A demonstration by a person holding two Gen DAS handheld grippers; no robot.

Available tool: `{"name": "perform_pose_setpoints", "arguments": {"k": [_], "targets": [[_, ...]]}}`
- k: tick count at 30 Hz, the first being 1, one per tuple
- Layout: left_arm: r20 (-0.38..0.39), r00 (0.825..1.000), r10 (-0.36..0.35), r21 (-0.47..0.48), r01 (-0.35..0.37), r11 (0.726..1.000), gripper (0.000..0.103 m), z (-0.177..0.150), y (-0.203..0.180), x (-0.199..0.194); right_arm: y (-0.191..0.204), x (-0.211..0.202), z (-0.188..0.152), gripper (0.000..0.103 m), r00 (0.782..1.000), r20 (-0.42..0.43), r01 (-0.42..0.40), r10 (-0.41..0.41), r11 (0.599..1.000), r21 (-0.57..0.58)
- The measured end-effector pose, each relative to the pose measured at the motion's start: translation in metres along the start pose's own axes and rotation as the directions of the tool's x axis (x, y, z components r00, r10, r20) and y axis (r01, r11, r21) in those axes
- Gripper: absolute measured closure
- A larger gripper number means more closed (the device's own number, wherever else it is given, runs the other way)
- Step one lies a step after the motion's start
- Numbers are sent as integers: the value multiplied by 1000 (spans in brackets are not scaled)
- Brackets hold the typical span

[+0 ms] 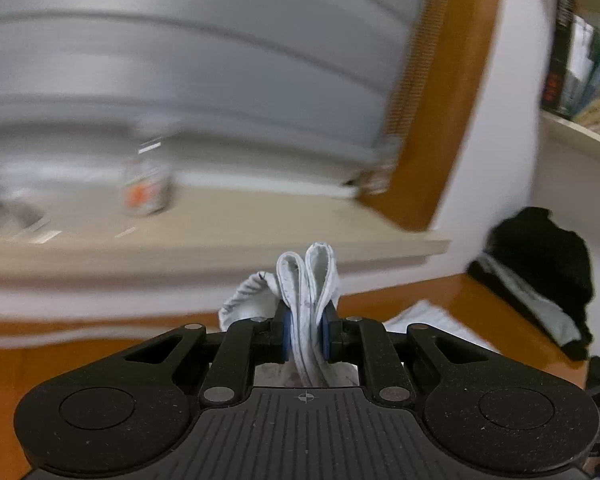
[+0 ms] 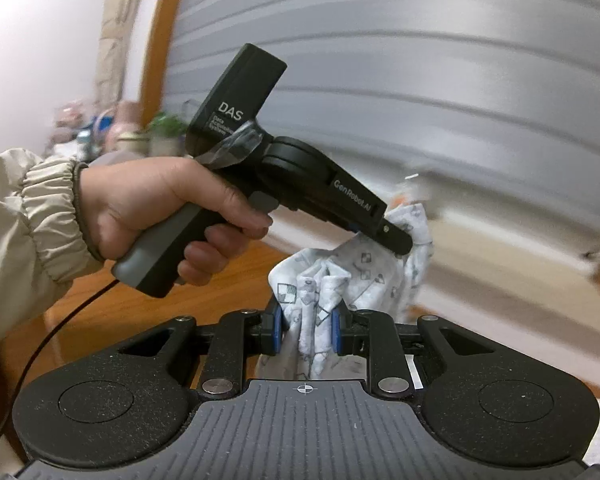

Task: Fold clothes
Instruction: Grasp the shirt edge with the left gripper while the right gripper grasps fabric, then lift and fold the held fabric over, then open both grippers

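A white garment with a small grey square print hangs lifted between both grippers. In the left wrist view my left gripper (image 1: 305, 330) is shut on a folded hem of the white garment (image 1: 308, 280), which sticks up between the blue pads. In the right wrist view my right gripper (image 2: 306, 330) is shut on a bunched part of the same garment (image 2: 360, 276). The left gripper (image 2: 396, 240), held by a hand (image 2: 152, 208) in a beige sleeve, pinches the cloth further along.
An orange-brown wooden table (image 1: 440, 292) lies below. A black and grey pile of clothes (image 1: 540, 272) sits at its right end. A beige sill (image 1: 220, 248) with a blurred jar (image 1: 146, 190) runs behind, under grey blinds (image 1: 180, 60). Bookshelves (image 1: 580, 60) stand at the far right.
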State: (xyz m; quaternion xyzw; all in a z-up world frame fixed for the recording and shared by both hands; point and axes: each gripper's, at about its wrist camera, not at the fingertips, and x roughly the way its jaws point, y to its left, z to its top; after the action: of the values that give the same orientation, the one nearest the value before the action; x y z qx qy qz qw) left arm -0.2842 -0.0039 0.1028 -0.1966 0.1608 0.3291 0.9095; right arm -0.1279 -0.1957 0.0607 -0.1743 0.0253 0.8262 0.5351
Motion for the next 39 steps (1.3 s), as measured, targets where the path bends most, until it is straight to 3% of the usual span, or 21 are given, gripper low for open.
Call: {"name": "perform_pose_setpoints", "arguments": {"k": [4, 7, 10, 13, 15, 19, 25, 29, 31, 35, 39], "targets": [[-24, 997, -74, 73, 76, 994, 88, 22, -66, 48, -47, -44, -6, 79, 995, 5, 100, -100, 995, 23], [-104, 987, -122, 110, 134, 985, 87, 27, -115, 98, -91, -74, -22, 79, 986, -19, 166, -164, 980, 113], [-181, 974, -134, 143, 161, 977, 86, 15, -155, 144, -132, -98, -56, 79, 970, -63, 245, -236, 942, 228], [-240, 961, -134, 180, 179, 967, 86, -1, -191, 186, -162, -113, -99, 79, 939, -111, 343, -325, 886, 312], [-253, 954, -159, 171, 206, 963, 86, -11, -200, 195, -173, -122, -121, 79, 925, -120, 380, -362, 854, 354], [-268, 949, -167, 184, 221, 958, 82, -22, -208, 196, -185, -131, -142, 76, 921, -119, 386, -371, 829, 405], [-206, 968, -146, 165, 182, 969, 66, -7, -172, 166, -182, -127, -143, 50, 902, -170, 430, -396, 809, 401], [-164, 981, -102, 131, 124, 984, 63, 4, -130, 143, -172, -130, -124, 48, 883, -166, 469, -439, 815, 341], [-146, 985, -90, 118, 108, 987, 54, 2, -107, 132, -167, -137, -115, 46, 881, -160, 472, -444, 827, 304], [-132, 990, -50, 78, 61, 995, 51, -14, -63, 121, -159, -122, -97, 45, 912, -167, 407, -375, 877, 254], [-140, 989, -53, 4, 54, 999, 51, -38, -25, 121, -150, -76, -84, 45, 937, -210, 322, -279, 923, 211]]}}
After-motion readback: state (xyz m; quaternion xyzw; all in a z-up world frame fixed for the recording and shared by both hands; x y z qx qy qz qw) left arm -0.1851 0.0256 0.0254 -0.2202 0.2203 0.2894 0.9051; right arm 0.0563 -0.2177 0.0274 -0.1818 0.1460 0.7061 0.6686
